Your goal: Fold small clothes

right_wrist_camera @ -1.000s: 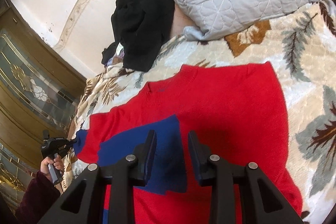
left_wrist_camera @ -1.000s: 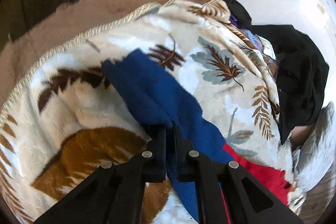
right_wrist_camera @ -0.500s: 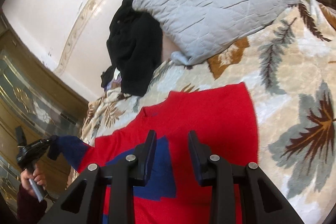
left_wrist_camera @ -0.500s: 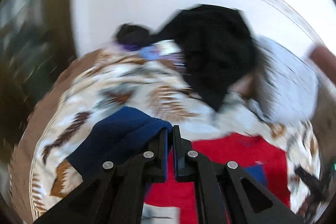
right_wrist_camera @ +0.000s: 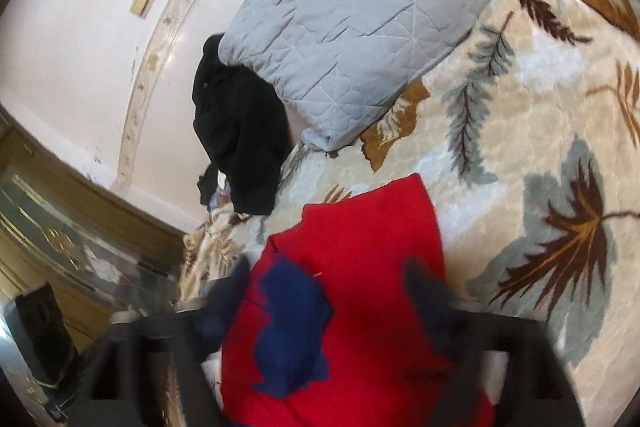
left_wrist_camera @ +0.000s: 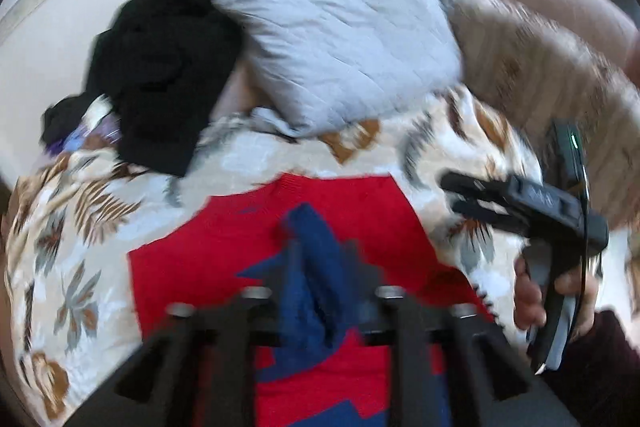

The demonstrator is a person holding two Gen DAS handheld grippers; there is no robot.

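A red sweater [left_wrist_camera: 208,259] with blue sleeves lies on a leaf-patterned blanket [left_wrist_camera: 72,227]. In the left wrist view my left gripper [left_wrist_camera: 322,267] has its jaws apart, with the blue sleeve [left_wrist_camera: 312,287] between them, laid over the red body. My right gripper [left_wrist_camera: 460,193] shows at the right of that view, held in a hand, beside the sweater. In the right wrist view my right gripper [right_wrist_camera: 328,287] is wide open over the red sweater [right_wrist_camera: 368,239] and its blue sleeve [right_wrist_camera: 292,339]. Both views are blurred.
A grey quilted pillow [left_wrist_camera: 344,47] lies at the head of the bed, with a black garment [left_wrist_camera: 160,67] heaped beside it. Both show in the right wrist view, pillow [right_wrist_camera: 360,27] and black garment [right_wrist_camera: 240,131]. A white wall and wooden cabinet [right_wrist_camera: 60,227] stand behind.
My left gripper swung the blue sleeve from the left over the red body and its jaws have parted. My right gripper has opened wider and shifted up the sweater.
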